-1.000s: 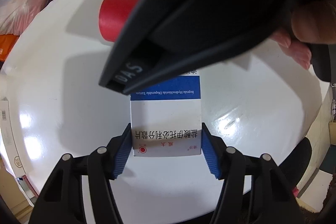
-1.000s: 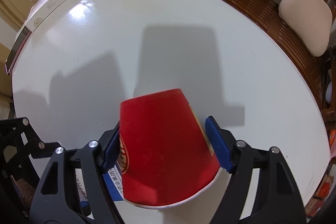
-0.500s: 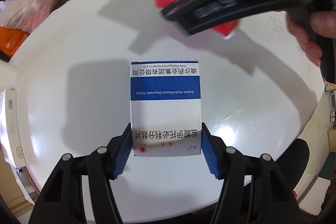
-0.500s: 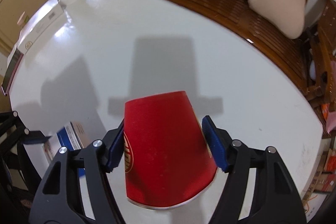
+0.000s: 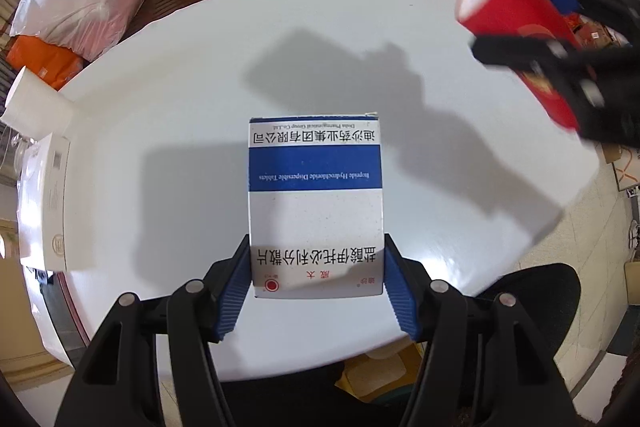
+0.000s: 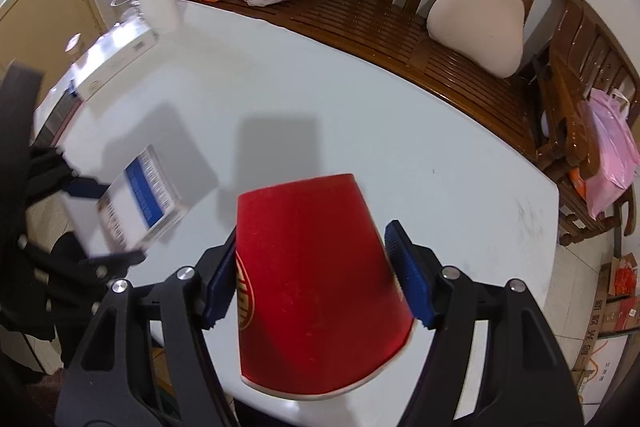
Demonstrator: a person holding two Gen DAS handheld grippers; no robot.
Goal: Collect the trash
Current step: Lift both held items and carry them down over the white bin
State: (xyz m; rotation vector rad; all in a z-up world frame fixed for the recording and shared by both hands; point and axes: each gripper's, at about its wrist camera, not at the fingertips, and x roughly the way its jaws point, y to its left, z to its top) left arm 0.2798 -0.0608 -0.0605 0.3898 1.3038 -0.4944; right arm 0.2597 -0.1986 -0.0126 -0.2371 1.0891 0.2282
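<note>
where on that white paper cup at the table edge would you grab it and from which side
Judging from its pose, grip the white paper cup around its mid-wall, coming in level from the open middle of the white table. It stands upright and tapered, with a flat white box close beside it and a glass item behind, so only the table-centre side looks clear. Both grippers are full now.

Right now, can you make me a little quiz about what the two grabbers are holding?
1. True or false: the left gripper holds a red paper cup.
2. What does the right gripper hold?
3. Which sits on the wooden bench: A) beige cushion B) teapot C) laptop?

Key: 1. False, it holds the white-and-blue medicine box. 2. The red paper cup. 3. A.
</note>
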